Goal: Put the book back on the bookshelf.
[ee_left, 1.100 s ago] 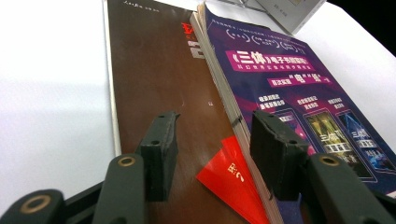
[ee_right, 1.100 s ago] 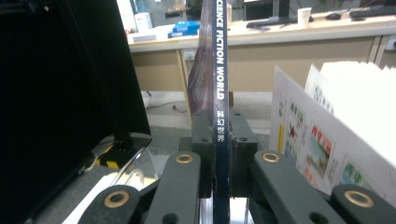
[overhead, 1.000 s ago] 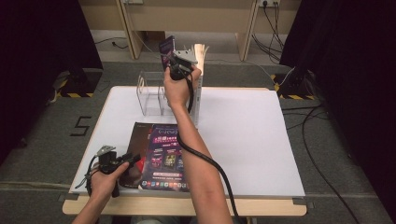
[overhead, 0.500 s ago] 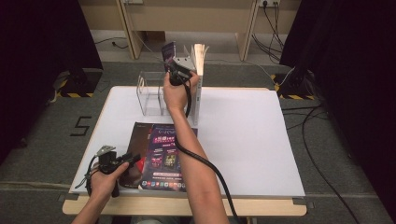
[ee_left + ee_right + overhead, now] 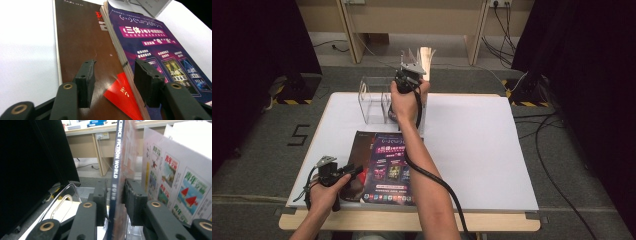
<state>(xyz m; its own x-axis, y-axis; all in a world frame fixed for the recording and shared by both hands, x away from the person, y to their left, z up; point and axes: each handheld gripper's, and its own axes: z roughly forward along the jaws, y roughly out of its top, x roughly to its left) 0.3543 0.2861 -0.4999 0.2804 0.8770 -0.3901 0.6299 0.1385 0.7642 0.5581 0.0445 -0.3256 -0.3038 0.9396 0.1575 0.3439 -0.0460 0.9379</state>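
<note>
My right gripper (image 5: 409, 75) is raised over the clear rack (image 5: 374, 102) at the table's far side. In the right gripper view a dark-spined magazine (image 5: 115, 150) stands upright between the two jaws of my right gripper (image 5: 113, 185). The jaws have just been opening, and the pads stand a little off its covers. A white magazine with small pictures (image 5: 172, 175) stands just to its right. My left gripper (image 5: 359, 171) rests low at the front left, open. Its jaws (image 5: 113, 67) straddle the edge where a purple magazine (image 5: 155, 45) overlaps a brown book (image 5: 80, 37).
The white table (image 5: 477, 140) has bare room on its right half. The purple magazine (image 5: 392, 165) and brown book (image 5: 359, 145) lie flat near the front edge. A red flap (image 5: 122, 92) sticks out between them. Black curtains and cables flank the table.
The right gripper's jaws have parted around the dark-spined magazine, which now sits lower behind the gripper than before. The left hand has stayed in place.
</note>
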